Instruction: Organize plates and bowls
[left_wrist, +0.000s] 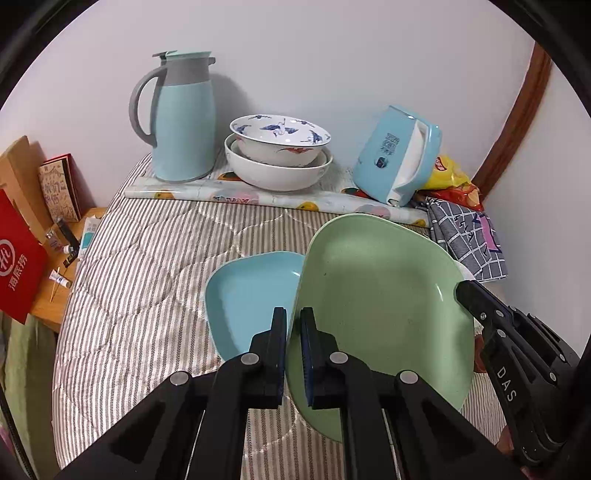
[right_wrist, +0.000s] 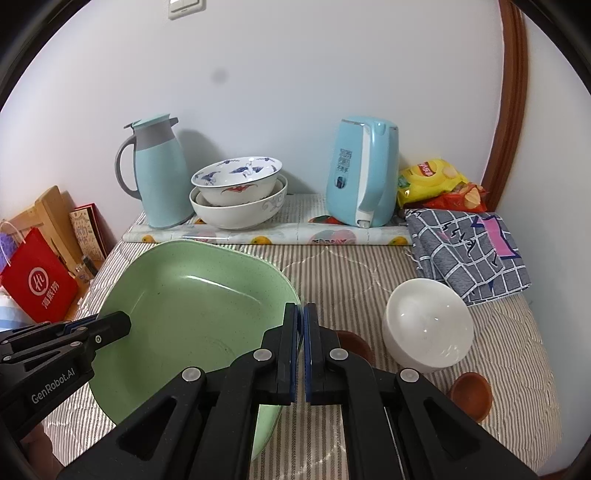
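Note:
A green plate (left_wrist: 380, 295) is held tilted above the striped mattress between both grippers. My left gripper (left_wrist: 293, 325) is shut on its left rim. My right gripper (right_wrist: 300, 321) is shut on its right rim (right_wrist: 192, 314); its finger also shows in the left wrist view (left_wrist: 476, 299). A blue plate (left_wrist: 251, 291) lies flat on the mattress, partly behind the green plate's left edge. Two stacked bowls (left_wrist: 279, 151), a crane-patterned one in a white one, stand at the back. A white bowl (right_wrist: 428, 325) lies tipped on the right, with two small brown bowls (right_wrist: 472, 395) near it.
A light blue thermos jug (left_wrist: 183, 118) and a light blue kettle (right_wrist: 364, 173) stand at the back wall on a rolled patterned mat (right_wrist: 266, 234). A checked cloth (right_wrist: 469, 251) and snack bags (right_wrist: 432, 181) lie at the right. A red bag (right_wrist: 37, 284) and boxes sit left.

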